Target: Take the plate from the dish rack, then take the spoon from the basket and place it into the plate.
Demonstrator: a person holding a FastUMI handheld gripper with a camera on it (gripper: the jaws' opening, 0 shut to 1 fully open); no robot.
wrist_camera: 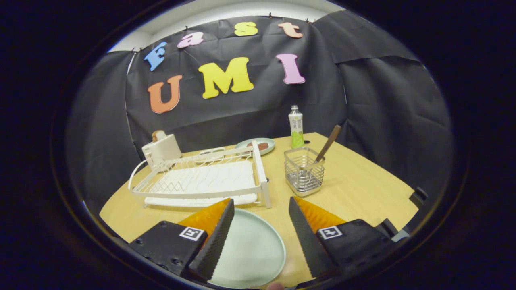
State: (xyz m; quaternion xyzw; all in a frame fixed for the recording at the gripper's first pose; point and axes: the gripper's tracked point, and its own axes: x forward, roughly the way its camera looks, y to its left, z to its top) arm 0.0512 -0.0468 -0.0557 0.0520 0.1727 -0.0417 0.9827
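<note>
the gripper [261, 205] hangs low over a wooden tabletop [363, 189], its two fingers spread wide and pressing on nothing. between them, on the near part of the tabletop, lies one pale green plate [250, 249], flat and bare, its left side tucked under the left finger and its right rim stopping short of the right finger, with a strip of bare wood in that gap.

just beyond the fingertips stands one white dish rack [201, 177], holding no dishes, its near rail close to the plate's far rim and its tall right end post a little left of the gap's middle. to the right of the rack, apart from it across a lane of open wood, stands one wire basket [304, 171]. one spoon [328, 143] with a brown handle leans in it, tilted to the right, its handle sticking out above the rim.

the widest free room lies right of the basket, where bare wood runs out to the tabletop's curved right edge. at the far edge stand one bottle [296, 127] with a green label, upright behind the basket, a second plate [256, 146] with something dark on it behind the rack's right end, and one white toaster [162, 148] behind the rack's left corner.
</note>
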